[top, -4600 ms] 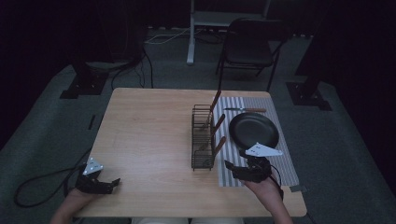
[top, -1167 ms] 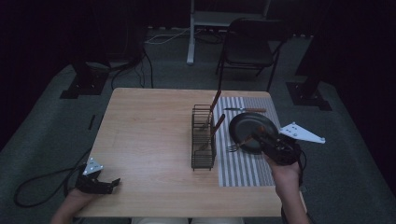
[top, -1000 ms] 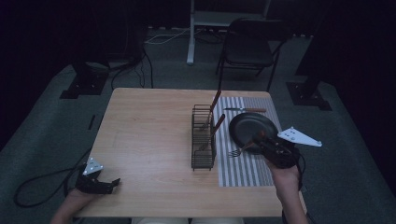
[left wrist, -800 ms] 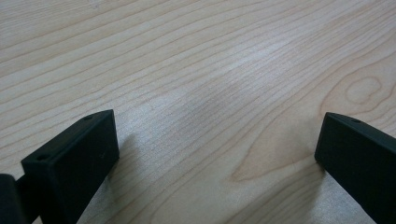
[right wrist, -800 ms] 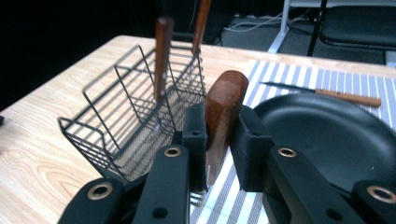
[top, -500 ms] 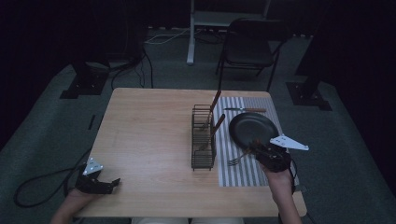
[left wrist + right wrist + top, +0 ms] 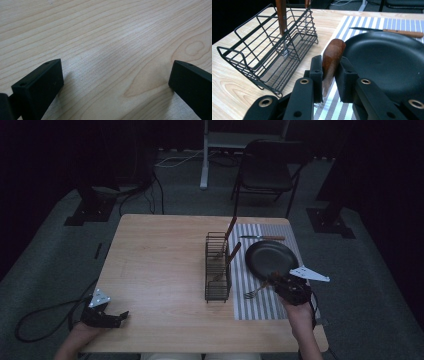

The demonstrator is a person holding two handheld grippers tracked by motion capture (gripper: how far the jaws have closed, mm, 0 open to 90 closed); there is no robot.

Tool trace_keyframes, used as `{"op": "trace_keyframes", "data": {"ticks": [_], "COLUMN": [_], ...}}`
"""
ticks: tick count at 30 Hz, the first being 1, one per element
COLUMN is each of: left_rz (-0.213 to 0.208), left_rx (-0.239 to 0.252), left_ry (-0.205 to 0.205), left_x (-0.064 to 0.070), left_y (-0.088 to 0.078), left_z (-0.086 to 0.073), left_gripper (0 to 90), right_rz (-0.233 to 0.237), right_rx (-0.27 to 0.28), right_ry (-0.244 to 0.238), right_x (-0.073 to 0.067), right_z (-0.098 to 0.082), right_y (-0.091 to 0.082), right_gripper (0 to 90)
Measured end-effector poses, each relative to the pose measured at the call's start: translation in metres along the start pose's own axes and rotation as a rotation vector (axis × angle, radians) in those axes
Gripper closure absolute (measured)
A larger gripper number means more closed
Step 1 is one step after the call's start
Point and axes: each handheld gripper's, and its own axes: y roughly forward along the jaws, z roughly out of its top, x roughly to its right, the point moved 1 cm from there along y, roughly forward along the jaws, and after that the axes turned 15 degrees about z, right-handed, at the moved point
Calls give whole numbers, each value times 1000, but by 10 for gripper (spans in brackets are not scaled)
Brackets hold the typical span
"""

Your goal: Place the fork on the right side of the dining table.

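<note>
My right gripper (image 7: 280,283) is shut on the brown wooden handle of a fork (image 7: 254,292), just in front of a black plate (image 7: 270,259) on a striped mat (image 7: 257,306). The fork's tines point left toward a black wire rack (image 7: 218,267). In the right gripper view the handle (image 7: 332,58) stands pinched between the jaws of the right gripper (image 7: 329,68), with the plate (image 7: 387,62) to the right and the rack (image 7: 269,50) to the left. My left gripper (image 7: 119,316) rests open on the table's near left corner; the left gripper (image 7: 115,80) has bare wood between its jaws.
Two wooden-handled utensils (image 7: 231,227) stand in the rack. A knife (image 7: 262,238) lies on the mat behind the plate. The wooden table (image 7: 160,265) is bare at left. A chair (image 7: 265,170) stands beyond the far edge.
My right gripper picked up the fork from the mat, lifted it to the right over the plate, and has since drifted back down toward the near edge. The left gripper stayed still.
</note>
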Motion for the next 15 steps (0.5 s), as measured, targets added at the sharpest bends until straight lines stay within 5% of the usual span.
{"op": "trace_keyframes", "data": {"ticks": [15], "left_rz": [0], "left_rx": [0], "left_ry": [0], "left_x": [0], "left_y": [0], "left_z": [0], "left_gripper": [0], "right_rz": [-68], "right_rx": [-37], "right_ry": [111], "right_x": [28], "right_z": [-26], "right_y": [-22], "right_gripper": [685]}}
